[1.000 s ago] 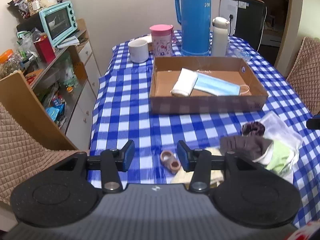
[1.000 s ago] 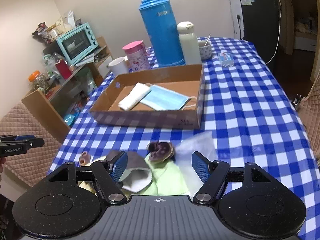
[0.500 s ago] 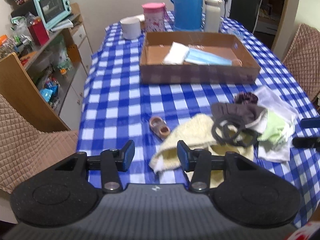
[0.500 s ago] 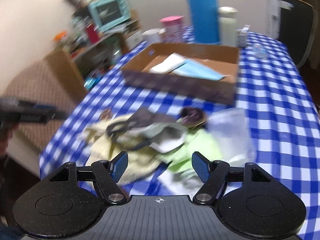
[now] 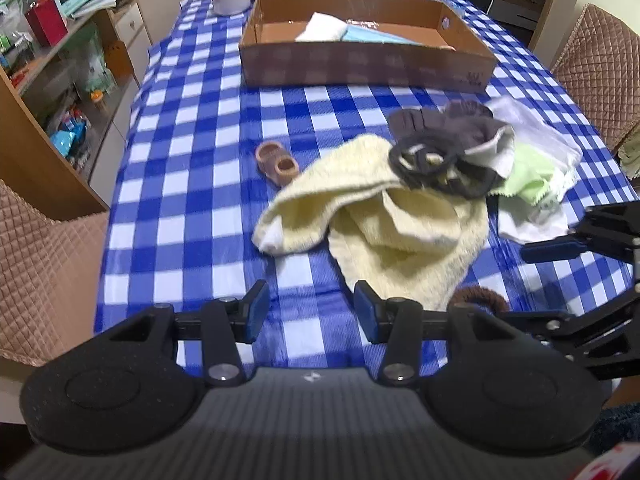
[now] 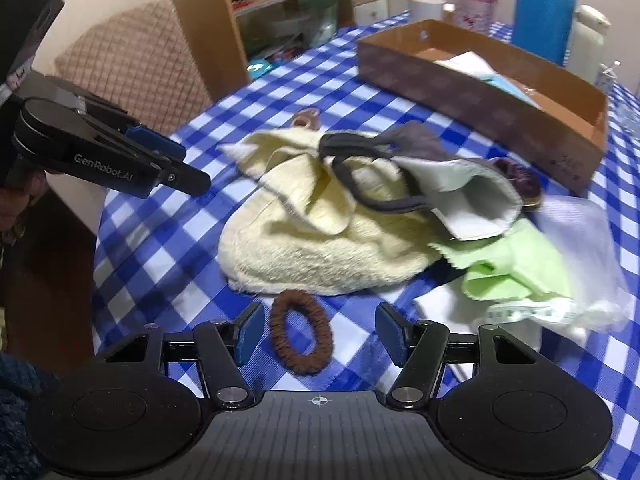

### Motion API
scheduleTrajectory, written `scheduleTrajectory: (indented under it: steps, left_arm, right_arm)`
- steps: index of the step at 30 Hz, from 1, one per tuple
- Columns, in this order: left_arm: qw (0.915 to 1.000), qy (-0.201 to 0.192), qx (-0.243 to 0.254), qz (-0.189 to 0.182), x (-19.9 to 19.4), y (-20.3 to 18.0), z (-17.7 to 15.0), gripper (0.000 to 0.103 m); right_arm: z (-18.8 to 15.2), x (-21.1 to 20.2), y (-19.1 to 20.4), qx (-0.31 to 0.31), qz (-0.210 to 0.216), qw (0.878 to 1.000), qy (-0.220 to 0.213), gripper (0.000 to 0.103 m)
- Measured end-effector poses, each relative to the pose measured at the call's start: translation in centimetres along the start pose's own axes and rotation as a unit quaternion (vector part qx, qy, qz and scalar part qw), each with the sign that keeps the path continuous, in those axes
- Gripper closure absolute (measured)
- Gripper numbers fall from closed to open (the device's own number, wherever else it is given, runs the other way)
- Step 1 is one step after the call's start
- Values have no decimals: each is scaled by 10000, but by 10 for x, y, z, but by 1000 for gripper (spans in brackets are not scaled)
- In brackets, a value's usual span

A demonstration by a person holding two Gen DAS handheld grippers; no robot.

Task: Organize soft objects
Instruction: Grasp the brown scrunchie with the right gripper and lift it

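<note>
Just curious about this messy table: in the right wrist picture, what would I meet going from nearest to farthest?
Brown hair tie → yellow towel → cardboard box → blue thermos.

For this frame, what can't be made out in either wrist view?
- Contents of the cardboard box: left view, near wall hides most.
- Brown hair tie: left view, half behind the left gripper.
- Blue flask: top cut off in both views.
- Clear bag: right view, blurred.

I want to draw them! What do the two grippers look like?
Both are black, with two round bumps on the body and blue pads on the fingers. The left gripper has white "GenRobot.AI" lettering along its side, seen from the right wrist. The right gripper looks the same.
</note>
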State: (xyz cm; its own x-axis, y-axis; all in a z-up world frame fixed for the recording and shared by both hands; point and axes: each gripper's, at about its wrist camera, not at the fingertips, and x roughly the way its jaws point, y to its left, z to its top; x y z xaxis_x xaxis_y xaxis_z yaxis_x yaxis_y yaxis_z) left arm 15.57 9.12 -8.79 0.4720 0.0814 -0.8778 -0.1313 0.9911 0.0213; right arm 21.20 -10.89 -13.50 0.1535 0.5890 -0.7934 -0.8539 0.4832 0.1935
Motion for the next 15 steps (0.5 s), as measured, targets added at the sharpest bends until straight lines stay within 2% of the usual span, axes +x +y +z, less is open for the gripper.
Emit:
scheduleTrajectory:
  steps: [6,10,15]
  left_arm:
    - [9998,198,-59,-71,5,-1,-14,59]
    - [9994,313,-77,-134,8,-4,-23,59]
    - [9990,379,-63,-216,11,-7,-29,59]
  right_arm:
    - [-3,18,12,-354,67,9991,241,45]
    - [-6,27,15,-485,-53,9982,341,49]
    - [-9,33,19,-651,-182,9970,370,60]
